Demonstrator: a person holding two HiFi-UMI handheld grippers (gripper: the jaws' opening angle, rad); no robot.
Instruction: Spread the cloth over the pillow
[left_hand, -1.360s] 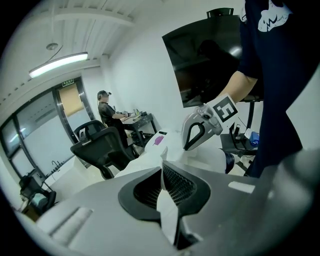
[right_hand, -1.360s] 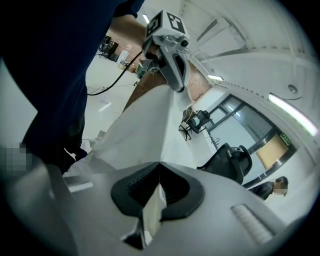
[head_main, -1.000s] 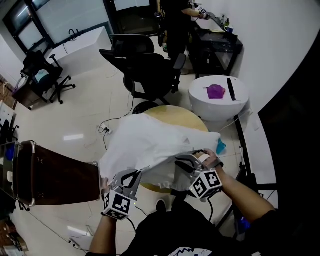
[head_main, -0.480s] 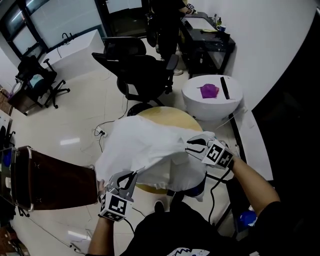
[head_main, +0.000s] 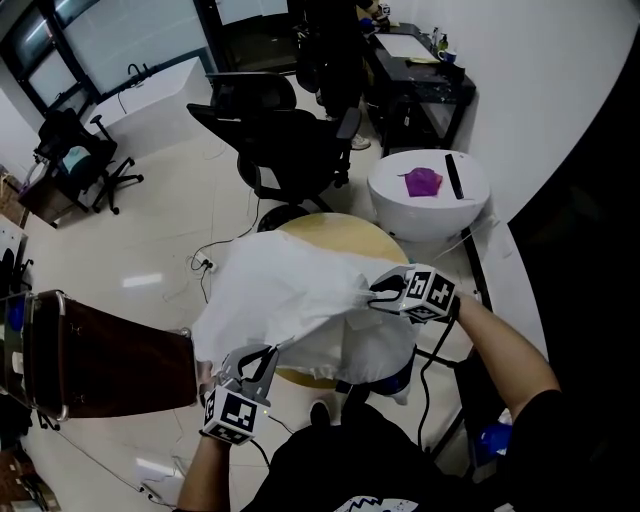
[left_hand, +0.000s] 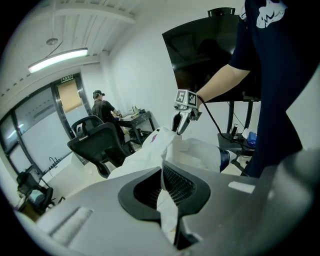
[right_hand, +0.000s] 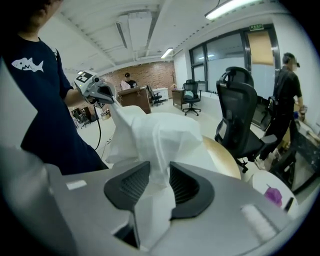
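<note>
The left gripper (left_hand: 162, 180) is shut tight on a thin fold of the white cloth (head_main: 285, 285). It sits at the lower left of the head view and holds one corner up.

The right gripper (right_hand: 160, 169) is at the middle right of the head view. Its jaws have just been opening. A bunch of cloth is between them, but the pads stand apart and do not look like they squeeze it. I think it is letting go or getting ready for a new hold.

The cloth's near edge is pulled between the two grippers. Its long way goes from the lower left up to the middle right of the head view. The rest of it spreads away toward the top of the frame, over the round wooden table (head_main: 345, 230).

Under the lifted edge is a puffy white lump (head_main: 375, 345). I think that is the pillow, but most of it is hidden.

The job looks about half done. The cloth is up and over the far part. The near edge is not down yet and the cloth is bumpy. What is left is to lay it down and pull it flat.
</note>
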